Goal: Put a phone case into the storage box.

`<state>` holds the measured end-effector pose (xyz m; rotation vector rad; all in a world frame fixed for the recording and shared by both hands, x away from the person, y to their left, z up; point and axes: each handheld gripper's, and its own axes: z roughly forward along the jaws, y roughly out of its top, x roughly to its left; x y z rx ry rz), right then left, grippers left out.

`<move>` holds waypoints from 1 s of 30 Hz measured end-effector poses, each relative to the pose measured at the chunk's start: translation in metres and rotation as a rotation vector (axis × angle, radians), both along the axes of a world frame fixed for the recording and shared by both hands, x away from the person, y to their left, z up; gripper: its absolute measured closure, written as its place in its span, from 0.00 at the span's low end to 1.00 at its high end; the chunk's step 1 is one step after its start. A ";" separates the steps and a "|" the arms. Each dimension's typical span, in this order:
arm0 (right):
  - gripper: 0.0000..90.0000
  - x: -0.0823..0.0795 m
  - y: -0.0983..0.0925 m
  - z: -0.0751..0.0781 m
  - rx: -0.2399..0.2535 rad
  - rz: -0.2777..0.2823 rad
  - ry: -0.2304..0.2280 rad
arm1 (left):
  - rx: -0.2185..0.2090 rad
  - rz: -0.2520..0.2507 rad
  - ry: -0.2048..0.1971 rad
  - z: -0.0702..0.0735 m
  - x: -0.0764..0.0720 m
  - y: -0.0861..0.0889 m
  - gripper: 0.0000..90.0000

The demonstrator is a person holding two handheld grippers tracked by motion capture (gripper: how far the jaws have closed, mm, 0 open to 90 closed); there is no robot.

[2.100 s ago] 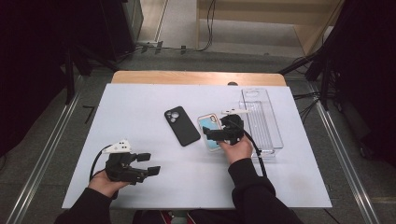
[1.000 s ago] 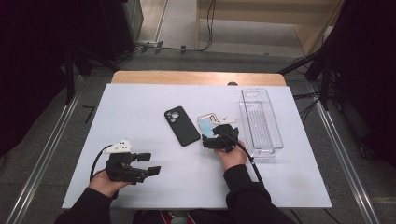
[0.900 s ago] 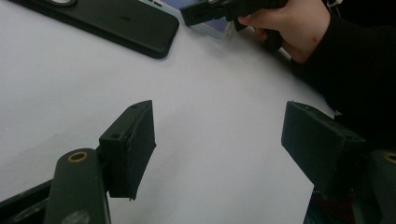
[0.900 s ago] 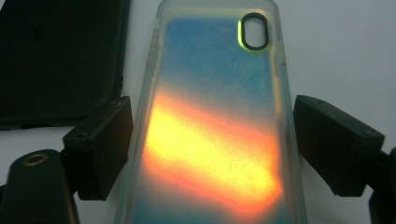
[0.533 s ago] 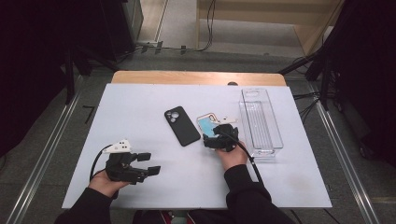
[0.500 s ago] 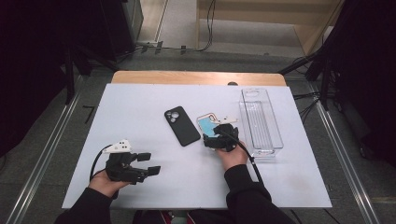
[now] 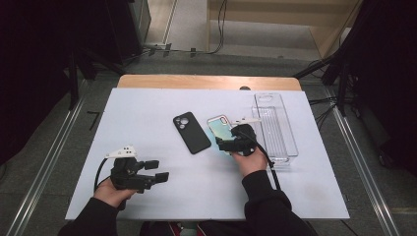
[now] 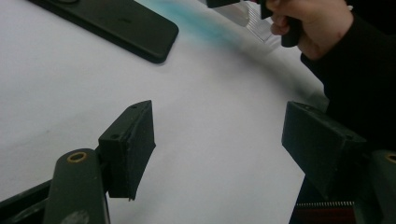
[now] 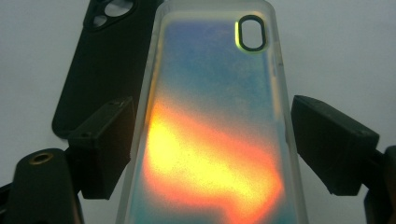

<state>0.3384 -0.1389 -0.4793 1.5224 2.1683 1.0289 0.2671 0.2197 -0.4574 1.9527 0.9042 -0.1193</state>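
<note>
A translucent iridescent phone case [image 7: 220, 127] lies right of the middle of the white table, beside a black phone case [image 7: 192, 132]. My right gripper [image 7: 225, 142] reaches it from the near side. In the right gripper view the iridescent case [image 9: 215, 116] runs up between the jaws, and both pads press its long edges. The black case [image 9: 100, 60] lies behind it at the left. My left gripper [image 7: 156, 170] rests near the front left of the table, open and with nothing in it [image 8: 217, 135]. The black case [image 8: 112, 23] lies ahead of it.
A clear plastic bin [image 7: 290, 140] stands just right of the right hand, with its long side running front to back. The white tabletop [image 7: 147, 108] ends in a wooden strip [image 7: 206, 81] at the back. Metal rails run along the floor on both sides.
The right hand has risen slightly and drawn back a little with the iridescent case between its jaws. The left gripper and the black case have not moved.
</note>
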 end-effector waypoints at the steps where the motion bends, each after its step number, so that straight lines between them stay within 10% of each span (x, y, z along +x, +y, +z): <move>1: 0.17 -0.002 -0.002 0.004 0.010 0.008 0.001 | -0.002 0.001 0.000 0.000 0.000 0.000 0.29; 10: 0.17 -0.019 -0.017 0.027 0.047 0.092 0.033 | 0.015 -0.005 0.009 0.000 0.000 -0.002 0.29; 30: 0.17 -0.042 0.003 0.028 0.208 0.132 0.019 | -0.017 0.048 0.090 0.015 0.017 -0.026 0.24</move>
